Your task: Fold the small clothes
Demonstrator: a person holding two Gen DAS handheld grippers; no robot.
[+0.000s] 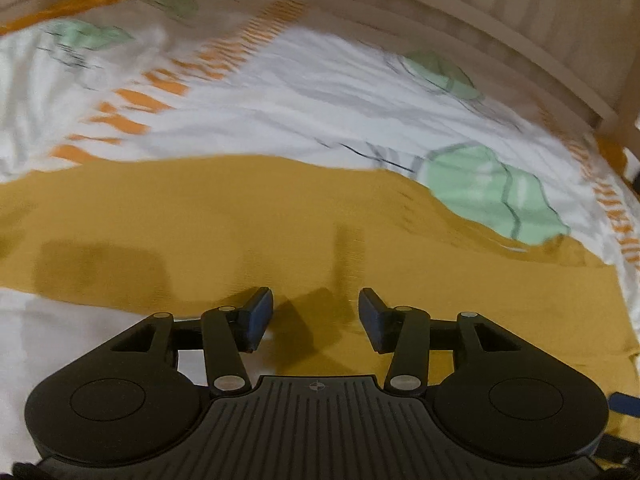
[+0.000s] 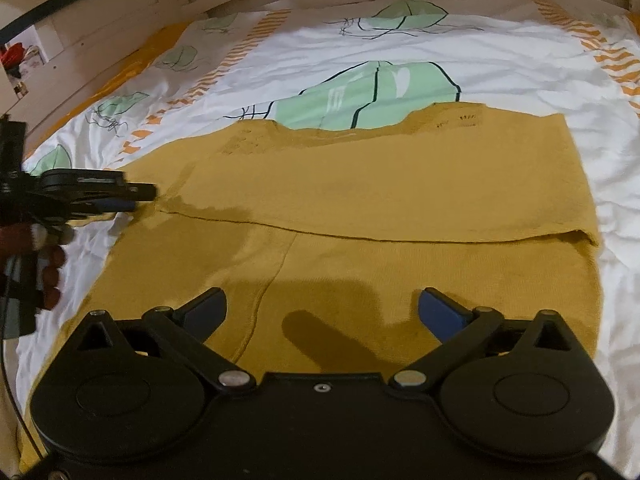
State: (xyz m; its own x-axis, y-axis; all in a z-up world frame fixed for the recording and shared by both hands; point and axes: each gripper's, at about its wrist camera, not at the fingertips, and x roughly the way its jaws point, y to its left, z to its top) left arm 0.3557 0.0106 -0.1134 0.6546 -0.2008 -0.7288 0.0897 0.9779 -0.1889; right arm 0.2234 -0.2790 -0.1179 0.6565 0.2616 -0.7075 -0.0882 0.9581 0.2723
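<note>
A mustard-yellow knitted garment (image 2: 380,184) lies flat on the bed, with one layer folded over another along a straight edge across its middle. In the left wrist view the same garment (image 1: 240,220) fills the foreground, blurred. My left gripper (image 1: 316,312) hovers over it, open, with nothing between its blue pads. Seen from the right wrist view, the left gripper (image 2: 132,196) sits at the garment's left edge, at the end of the folded layer. My right gripper (image 2: 322,304) stands wide open above the near part of the garment, holding nothing.
The bed cover (image 2: 440,48) is white with green leaf prints and orange striped bands. A pale wooden bed frame (image 1: 480,20) runs along the far side. A person's hand (image 2: 52,272) holds the left gripper at the left edge of the right wrist view.
</note>
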